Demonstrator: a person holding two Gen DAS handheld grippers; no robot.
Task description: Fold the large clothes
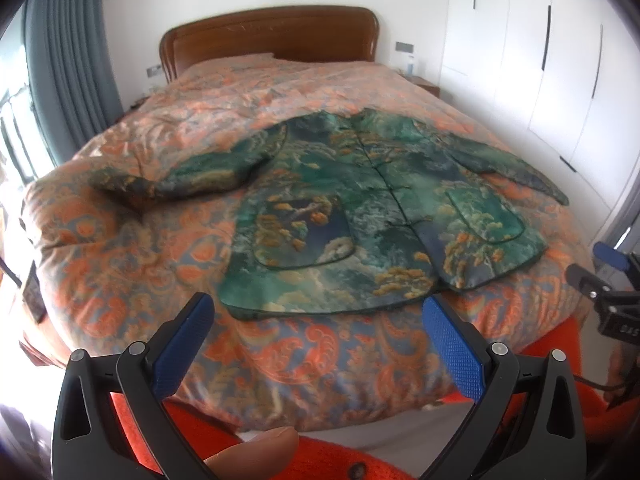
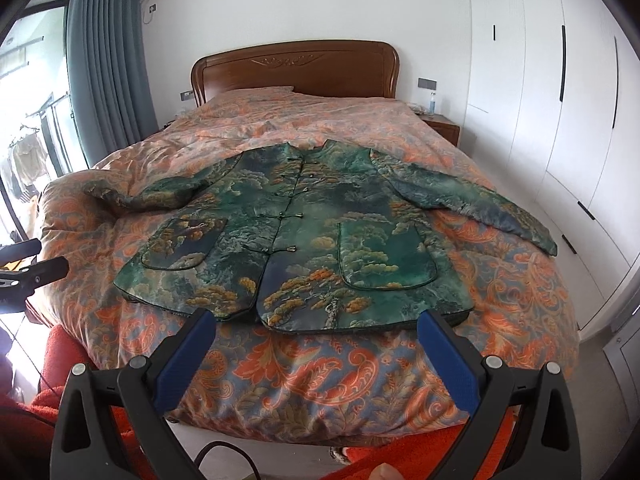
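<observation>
Nearest the cameras, at the foot of the bed, both tools are held above the bedding with nothing between their blue pads. On the left gripper (image 1: 318, 310) the jaws are spread wide and released; a fingertip (image 1: 256, 452) of the person is seen just below it. On the right gripper (image 2: 316, 326) the jaws are likewise spread and empty. Neither is touching cloth.

Just beyond the pads, the hem (image 2: 304, 322) of a green patterned jacket (image 2: 296, 240) is laid near the foot edge of the orange quilt (image 2: 304, 372). The jacket is spread flat, front side up and buttoned down the middle, with a pocket on each side. Its left sleeve (image 1: 172, 182) is stretched out and slightly bunched toward the left edge of the bed; its right sleeve (image 2: 480, 208) is stretched toward the right edge. Farther off, the collar is pointed at the wooden headboard (image 2: 296, 68), and white wardrobe doors (image 2: 560, 100) are seen at the right.

No fold is yet made, so the opening step is judged to be in hand: the approach to the garment. For the next move, a sleeve or a side edge is likely to be pinched, lifted only slightly and carried across the chest. The padded cloth looks thick, so a firm bite is called for, and the quilt beneath is to be kept out of the jaws.
</observation>
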